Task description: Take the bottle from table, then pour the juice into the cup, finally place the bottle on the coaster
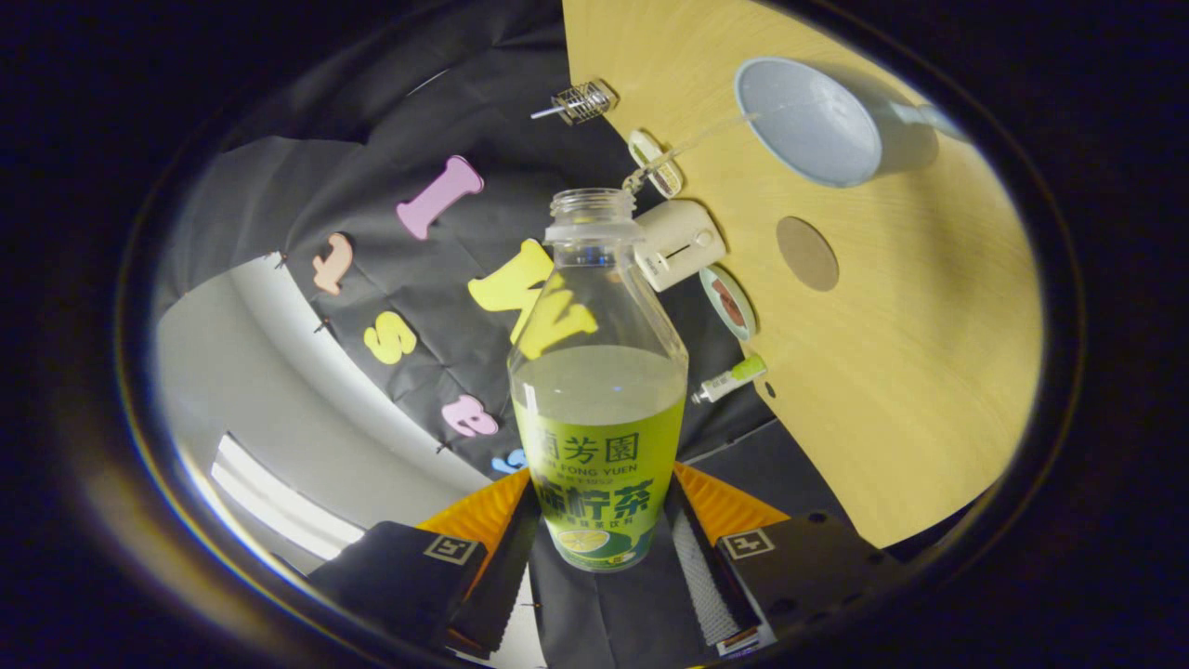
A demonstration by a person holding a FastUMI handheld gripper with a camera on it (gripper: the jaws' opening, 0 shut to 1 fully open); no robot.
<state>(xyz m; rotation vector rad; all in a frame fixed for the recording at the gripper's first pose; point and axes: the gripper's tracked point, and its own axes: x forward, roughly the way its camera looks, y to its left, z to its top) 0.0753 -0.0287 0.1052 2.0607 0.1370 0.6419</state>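
While uncapped, bottle (599,390) abt half full.

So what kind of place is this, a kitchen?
More likely a test booth: black cloth wall, a wooden table with a cup and coaster, and the hand-held gripper shut on a juice bottle.

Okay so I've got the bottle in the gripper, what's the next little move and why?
Probably carry the bottle toward the cup until its mouth is over the rim, then tip further. The gripper has both fingers pressed on the bottle's labelled base, the cap is off, juice fills its lower part, and a thin stream already seems to reach the cup. The coaster on the table comes later.
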